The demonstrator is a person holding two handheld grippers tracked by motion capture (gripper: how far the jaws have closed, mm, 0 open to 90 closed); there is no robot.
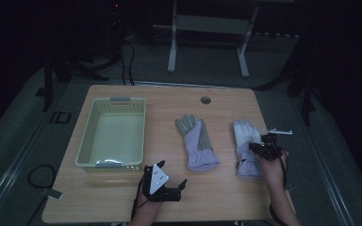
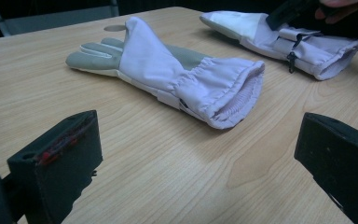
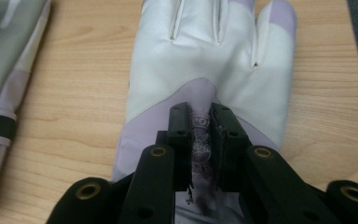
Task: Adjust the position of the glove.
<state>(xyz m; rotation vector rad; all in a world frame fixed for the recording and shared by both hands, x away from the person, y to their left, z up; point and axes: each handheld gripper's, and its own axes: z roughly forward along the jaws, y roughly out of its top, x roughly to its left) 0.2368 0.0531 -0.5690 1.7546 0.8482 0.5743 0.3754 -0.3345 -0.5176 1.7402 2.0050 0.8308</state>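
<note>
The right gripper [image 1: 267, 147] stands over the right glove [image 1: 245, 141], and its jaws are clenched on a fold of the lilac back fabric, just below the white finger part [image 3: 214, 51]. This glove lies flat on the table [image 1: 217, 197], close to the table's right edge, with its fingers pointing away from the person. The second glove [image 1: 195, 141] lies to the left of the right glove, apart from it, with bare wood between them. The left gripper [image 1: 162, 186] hovers lower left of this glove, jaws wide and released, holding nothing. The yellow basket [image 1: 94, 136] stands farther left, near the table's left edge.
</note>
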